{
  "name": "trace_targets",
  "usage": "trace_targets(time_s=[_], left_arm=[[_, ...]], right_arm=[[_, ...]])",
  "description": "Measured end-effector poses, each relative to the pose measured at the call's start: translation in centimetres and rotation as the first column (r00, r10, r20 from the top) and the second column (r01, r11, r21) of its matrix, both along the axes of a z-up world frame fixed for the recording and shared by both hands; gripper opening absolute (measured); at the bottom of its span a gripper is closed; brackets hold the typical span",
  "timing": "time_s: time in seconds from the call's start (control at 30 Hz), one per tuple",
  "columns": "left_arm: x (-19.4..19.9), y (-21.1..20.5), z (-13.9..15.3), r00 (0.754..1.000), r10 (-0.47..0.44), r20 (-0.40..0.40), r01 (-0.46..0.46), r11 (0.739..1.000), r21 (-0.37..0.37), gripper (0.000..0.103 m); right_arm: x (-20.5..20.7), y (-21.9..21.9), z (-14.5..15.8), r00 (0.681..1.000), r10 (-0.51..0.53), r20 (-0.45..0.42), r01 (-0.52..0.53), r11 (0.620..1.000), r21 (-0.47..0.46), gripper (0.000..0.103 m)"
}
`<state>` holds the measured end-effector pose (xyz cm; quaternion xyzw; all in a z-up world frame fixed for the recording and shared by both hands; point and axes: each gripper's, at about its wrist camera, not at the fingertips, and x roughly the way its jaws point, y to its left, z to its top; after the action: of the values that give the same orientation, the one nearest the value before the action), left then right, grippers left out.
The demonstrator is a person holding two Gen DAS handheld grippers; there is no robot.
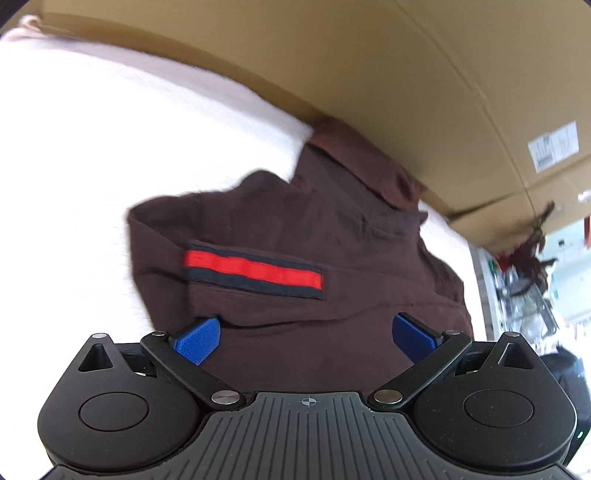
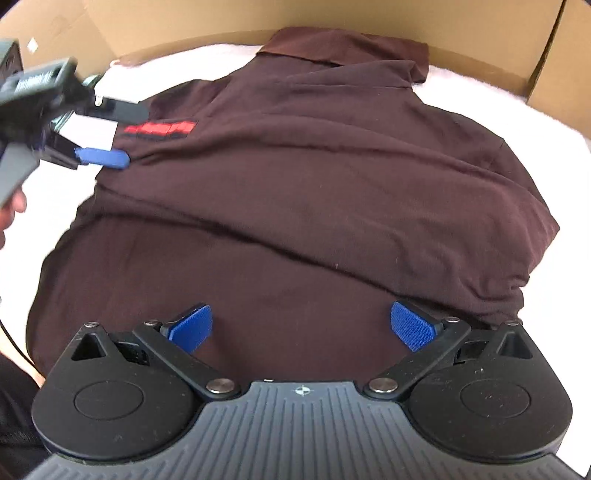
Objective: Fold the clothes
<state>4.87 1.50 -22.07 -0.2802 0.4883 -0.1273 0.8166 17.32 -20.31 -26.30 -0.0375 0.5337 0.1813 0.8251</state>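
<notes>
Brown polo shirt (image 2: 314,177) lies spread on a white towel-like cover (image 2: 517,122), collar (image 2: 343,46) at the far edge, close against a cardboard box wall (image 2: 258,18). Shirt partly folded: one side laid over the body, a long crease running across the middle. Red stripe patch with dark border (image 1: 253,271) sits on the sleeve at the shirt's left side.

Left claw (image 1: 306,332) spread wide, blue pads (image 1: 197,339) apart over the brown cloth just below the stripe patch; nothing pinched between them. Right wrist view shows that claw (image 2: 107,136) at the shirt's left edge, one blue finger (image 2: 103,157) at the cloth beside the patch; contact unclear.

Right claw (image 2: 303,326) also wide open, pads over the near hem area of the shirt, gripping nothing.

Part of a hand (image 2: 13,206) shows at the left border, on the left claw's handle. Box with white label (image 1: 552,146) beyond the far edge.
</notes>
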Motion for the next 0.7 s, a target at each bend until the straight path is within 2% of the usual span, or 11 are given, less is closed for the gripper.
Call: trace_targets(time_s=[0.07,0.13,0.23,0.3,0.47,0.6,0.7], left_arm=[[-0.7,0.3,0.6,1.000,-0.001,0.024,0.001,1.000,0.012,0.103],[-1.2,-0.5,1.4,0.997,-0.054,0.046,0.050,0.996,0.078,0.103],[-1.8,-2.9,2.2,0.981,-0.183,0.069,0.164,0.961,0.223,0.103],[-1.8,-4.5,2.3,0.963,-0.259,0.077,0.230,0.935,0.270,0.103],[-1.0,-5.5,0.9,0.960,-0.274,0.053,0.245,0.920,0.306,0.103],[-1.1,-5.0,-0.4,0.960,-0.278,-0.011,0.267,0.910,0.318,0.103],[-1.6,-4.4,-0.6,0.960,-0.281,-0.013,0.273,0.918,0.288,0.103]], right_arm=[[-0.4,-0.1,-0.3,1.000,-0.006,0.028,0.006,1.000,-0.009,0.103],[-0.8,0.1,-0.5,0.998,-0.012,0.054,0.013,1.000,-0.021,0.103],[-1.9,0.2,-0.7,0.994,-0.007,0.114,0.010,1.000,-0.030,0.103],[-2.0,0.6,-0.7,0.992,0.012,0.127,-0.006,0.999,-0.053,0.103],[-1.2,0.8,-0.3,0.996,-0.003,0.088,0.008,0.998,-0.066,0.103],[-1.1,0.9,-0.2,0.997,-0.009,0.083,0.015,0.998,-0.068,0.103],[-0.6,0.5,0.7,0.998,-0.025,0.060,0.027,0.999,-0.030,0.102]])
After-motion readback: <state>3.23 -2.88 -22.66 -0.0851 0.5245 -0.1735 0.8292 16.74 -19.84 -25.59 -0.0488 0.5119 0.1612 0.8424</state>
